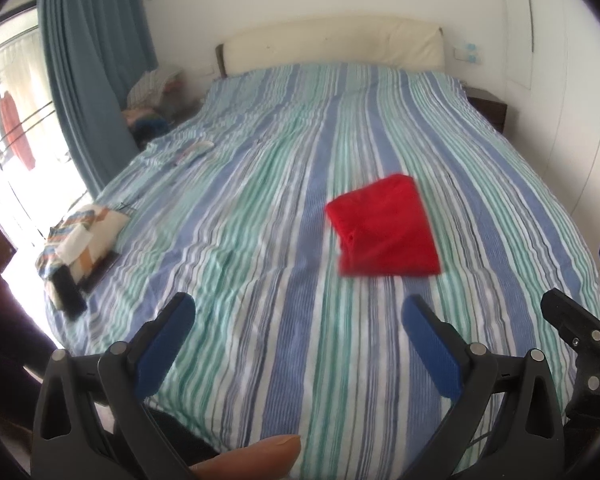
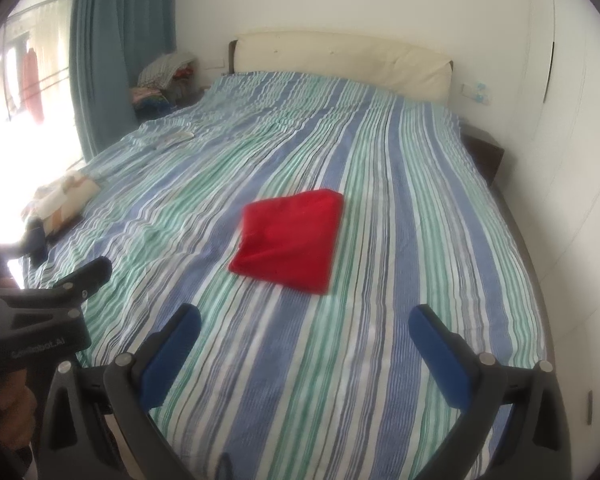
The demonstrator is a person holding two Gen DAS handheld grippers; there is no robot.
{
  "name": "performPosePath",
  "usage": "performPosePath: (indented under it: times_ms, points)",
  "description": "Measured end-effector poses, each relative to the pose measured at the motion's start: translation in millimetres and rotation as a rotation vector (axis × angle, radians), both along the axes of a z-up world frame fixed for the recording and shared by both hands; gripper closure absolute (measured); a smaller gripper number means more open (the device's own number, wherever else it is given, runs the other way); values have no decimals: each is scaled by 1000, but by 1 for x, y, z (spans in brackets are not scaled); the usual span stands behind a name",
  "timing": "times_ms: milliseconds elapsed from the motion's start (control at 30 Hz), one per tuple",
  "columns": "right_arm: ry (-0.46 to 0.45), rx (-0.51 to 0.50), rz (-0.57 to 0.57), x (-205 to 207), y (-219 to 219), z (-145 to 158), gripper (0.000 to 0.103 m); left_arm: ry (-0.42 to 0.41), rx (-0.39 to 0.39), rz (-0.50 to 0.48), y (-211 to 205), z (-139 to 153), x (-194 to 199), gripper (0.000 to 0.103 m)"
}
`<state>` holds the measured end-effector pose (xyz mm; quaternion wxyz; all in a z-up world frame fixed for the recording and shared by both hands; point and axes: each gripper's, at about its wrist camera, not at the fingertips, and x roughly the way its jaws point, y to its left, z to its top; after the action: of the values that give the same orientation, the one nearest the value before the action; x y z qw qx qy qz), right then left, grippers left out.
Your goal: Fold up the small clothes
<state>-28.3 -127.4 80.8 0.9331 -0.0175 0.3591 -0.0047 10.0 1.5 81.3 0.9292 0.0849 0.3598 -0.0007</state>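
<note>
Striped bedspread (image 1: pixel 284 216), cream headboard (image 1: pixel 332 42), blue curtain (image 1: pixel 92 64), patterned cushion (image 1: pixel 82 236) at bed edge, dark nightstand (image 1: pixel 488 108)

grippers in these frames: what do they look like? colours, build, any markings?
Both alike: left gripper and right gripper have black plastic linkage arms with silver pivot pins and blue ribbed finger pads. The left gripper's body, seen from the right wrist, carries faint lettering, too blurred to read. No cables or sleeves show.

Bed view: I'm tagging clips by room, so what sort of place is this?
A home bedroom, most likely: a big bed with a cushioned headboard, a curtain at the window, and a nightstand beside it.
</note>
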Motion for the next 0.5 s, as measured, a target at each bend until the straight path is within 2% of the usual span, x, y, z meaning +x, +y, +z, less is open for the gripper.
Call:
performPosePath:
  times_ms: [133, 300, 433, 500]
  points:
    - [1, 1, 11, -1, 3, 2, 1, 5, -23, -4, 3, 1, 0, 0]
    - [0, 1, 11, -1, 4, 2, 1, -5, -15, 7, 4, 2, -1, 0]
    - [5, 33, 22, -1, 4, 3, 1, 3, -42, 14, 8, 2, 0, 0]
    - [0, 14, 14, -1, 5, 3, 1, 13, -52, 11, 8, 1, 1, 0]
